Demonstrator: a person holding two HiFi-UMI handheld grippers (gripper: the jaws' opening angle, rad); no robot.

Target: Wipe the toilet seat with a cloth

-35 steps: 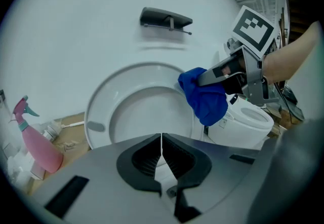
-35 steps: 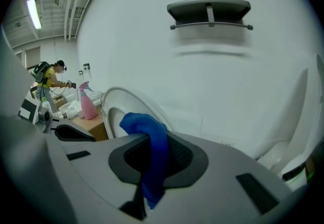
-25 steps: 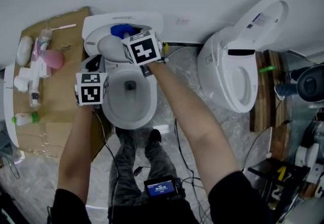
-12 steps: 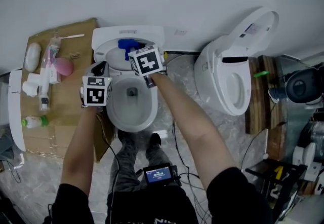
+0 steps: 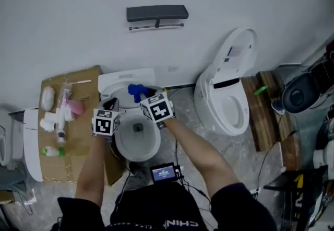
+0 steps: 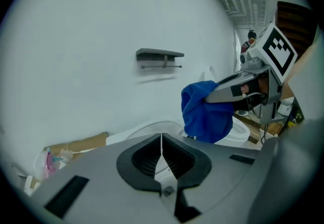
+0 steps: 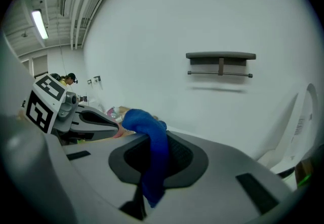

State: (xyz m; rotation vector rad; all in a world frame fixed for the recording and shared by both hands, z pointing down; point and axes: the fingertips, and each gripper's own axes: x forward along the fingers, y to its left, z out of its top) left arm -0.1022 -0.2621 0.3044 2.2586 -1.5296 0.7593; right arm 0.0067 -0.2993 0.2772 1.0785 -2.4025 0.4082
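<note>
A white toilet [image 5: 136, 143] stands below me, with its tank [image 5: 125, 77] against the wall. My right gripper [image 5: 143, 94] hangs over the back of the bowl, shut on a blue cloth [image 5: 136, 90]. In the right gripper view the cloth [image 7: 152, 159] hangs down between the jaws. My left gripper [image 5: 111, 104] sits at the bowl's left rear, shut with nothing in it. In the left gripper view its jaws meet in a thin line, and the cloth [image 6: 205, 111] hangs from the right gripper [image 6: 212, 97] just ahead on the right. The seat's position is hard to make out.
A second white toilet [image 5: 224, 104] with its lid up stands to the right, with wooden boards [image 5: 269, 102] beyond it. Cardboard [image 5: 78, 136] on the left carries bottles and a pink thing [image 5: 77, 107]. A dark rail [image 5: 156, 14] is fixed to the wall. A small screen [image 5: 166, 173] sits at my waist.
The head view has pulled back and tilted up, showing more wall and the rail. Both grippers stay over the toilet's back, the cloth still in the right one.
</note>
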